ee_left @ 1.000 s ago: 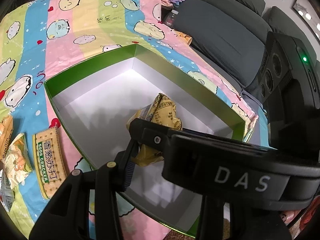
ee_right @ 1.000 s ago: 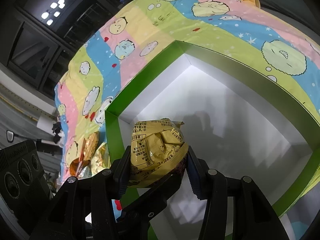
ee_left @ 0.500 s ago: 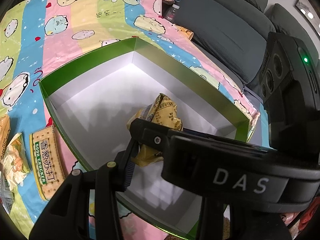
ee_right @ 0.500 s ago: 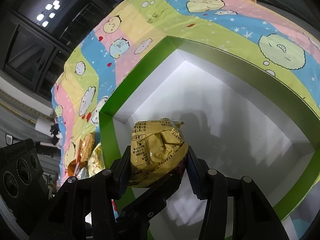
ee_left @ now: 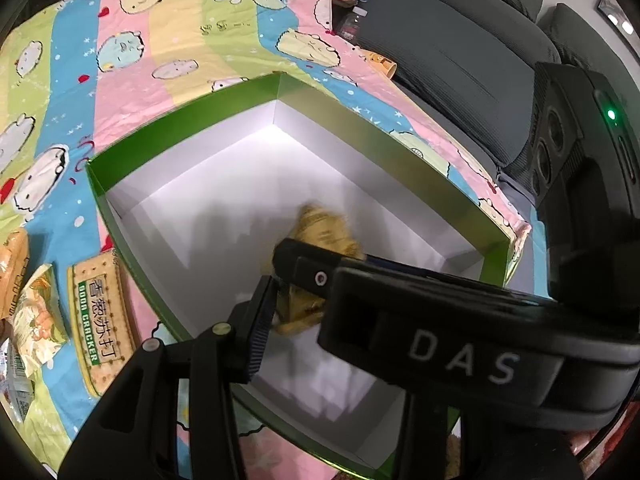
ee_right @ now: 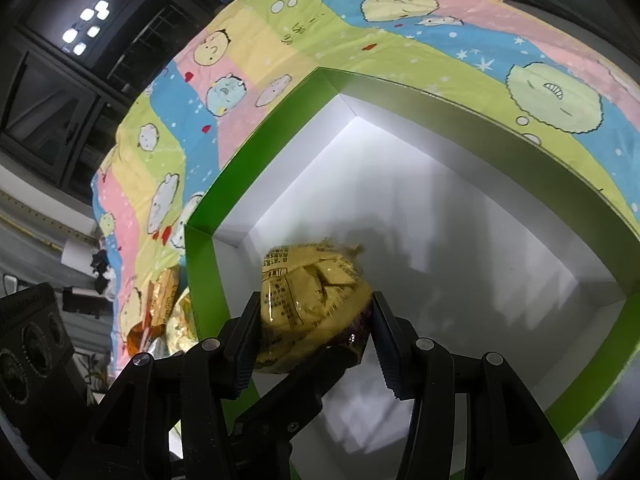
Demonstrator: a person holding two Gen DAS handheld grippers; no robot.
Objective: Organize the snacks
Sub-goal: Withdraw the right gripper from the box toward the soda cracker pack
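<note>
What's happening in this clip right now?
A person is packing snacks into a green-walled cardboard box with a white inside on a cartoon-print bedsheet. The right tool holds a crinkled yellow snack bag over the box. A soda cracker pack and other packets wait outside. The left tool's far finger is hidden.

Yellow snack bag motion-blurred and half hidden behind the right gripper, left gripper's far finger hidden too, box near corner covered, packets cut off at left edge
</note>
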